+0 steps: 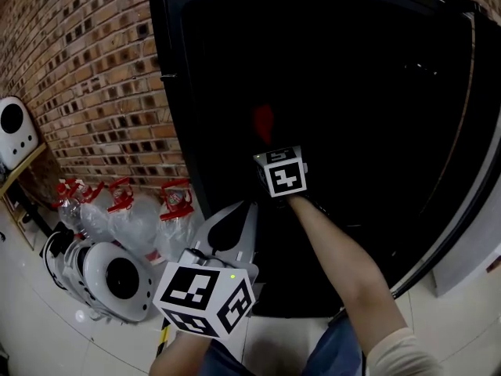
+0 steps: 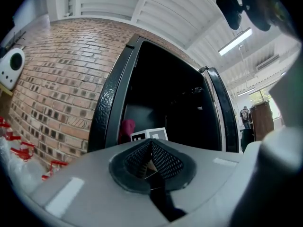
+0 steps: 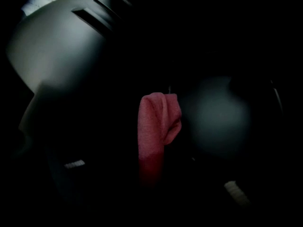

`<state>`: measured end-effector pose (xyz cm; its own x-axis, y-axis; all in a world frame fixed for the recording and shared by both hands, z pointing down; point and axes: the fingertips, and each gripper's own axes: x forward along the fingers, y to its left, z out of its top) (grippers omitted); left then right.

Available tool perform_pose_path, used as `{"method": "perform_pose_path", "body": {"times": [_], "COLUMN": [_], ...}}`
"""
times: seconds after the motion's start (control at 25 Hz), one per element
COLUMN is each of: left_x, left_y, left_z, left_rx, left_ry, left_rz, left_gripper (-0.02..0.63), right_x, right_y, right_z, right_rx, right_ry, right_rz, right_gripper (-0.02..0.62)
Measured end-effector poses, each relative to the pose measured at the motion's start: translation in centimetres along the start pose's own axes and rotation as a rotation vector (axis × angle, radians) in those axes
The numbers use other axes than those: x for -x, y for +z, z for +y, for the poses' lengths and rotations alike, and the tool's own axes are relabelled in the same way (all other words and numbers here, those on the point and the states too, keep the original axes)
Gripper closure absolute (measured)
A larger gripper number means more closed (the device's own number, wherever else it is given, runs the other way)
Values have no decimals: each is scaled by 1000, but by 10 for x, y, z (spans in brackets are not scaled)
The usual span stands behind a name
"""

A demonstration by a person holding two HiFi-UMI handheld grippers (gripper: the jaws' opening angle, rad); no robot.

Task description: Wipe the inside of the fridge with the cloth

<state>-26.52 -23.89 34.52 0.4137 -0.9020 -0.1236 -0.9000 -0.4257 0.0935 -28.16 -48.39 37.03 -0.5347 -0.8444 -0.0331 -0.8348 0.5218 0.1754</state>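
Reaching w/ right tool point(image 1: 270, 143) deep into dark inside of tall black fridge point(image 1: 176, 116), forearm stretched fwd from bottom right. Pinching pink-red cloth point(image 1: 263, 122) in that tool, jaws closed on cloth's lower end; in right gripper view, shows as folded strip point(image 3: 154, 126) rising from between the jaws point(image 3: 151, 174), upper end flopped over to the right. Too dark to tell whether cloth touches any wall or shelf inside.

Holding left tool point(image 1: 233, 224) low and outside fridge, near bottom-left of doorway, pointed up at opening. In left gripper view point(image 2: 150, 157), jaws pressed together w/ nothing between, black mesh pads meeting in a ridge.

Left of fridge: red-brown brick wall point(image 1: 86, 77); at its foot, clear plastic bags w/ red handles point(image 1: 133, 218), just beside white round-faced machines point(image 1: 109, 276) on pale tiled floor point(image 1: 47, 343).
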Motion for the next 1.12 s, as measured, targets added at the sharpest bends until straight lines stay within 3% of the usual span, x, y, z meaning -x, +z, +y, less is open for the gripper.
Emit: {"method": "perform_pose_path", "body": {"times": [0.2,0.6,0.84,1.12], "left_x": [-5,-26,-31,-35], "left_y": [-3,-15,-17,-20], "left_z": [-1,-13,-19,-23], "left_rx": [1,42,50,57], "left_ry": [-12,-59,-83,-91], "left_rz": [-3,-6,-2,7], "left_gripper": [597,597,597,597], "right_x": [5,51,79,101], "right_y": [-1,-22,-33,-29], "right_z": [-19,-115,-162,-182], "right_rx": [-9,-6,-94,-109], "right_ry": [-50,-287,-428,-485], "right_rz": [-1,71,66,65], "right_gripper": [531,531,531,531]}}
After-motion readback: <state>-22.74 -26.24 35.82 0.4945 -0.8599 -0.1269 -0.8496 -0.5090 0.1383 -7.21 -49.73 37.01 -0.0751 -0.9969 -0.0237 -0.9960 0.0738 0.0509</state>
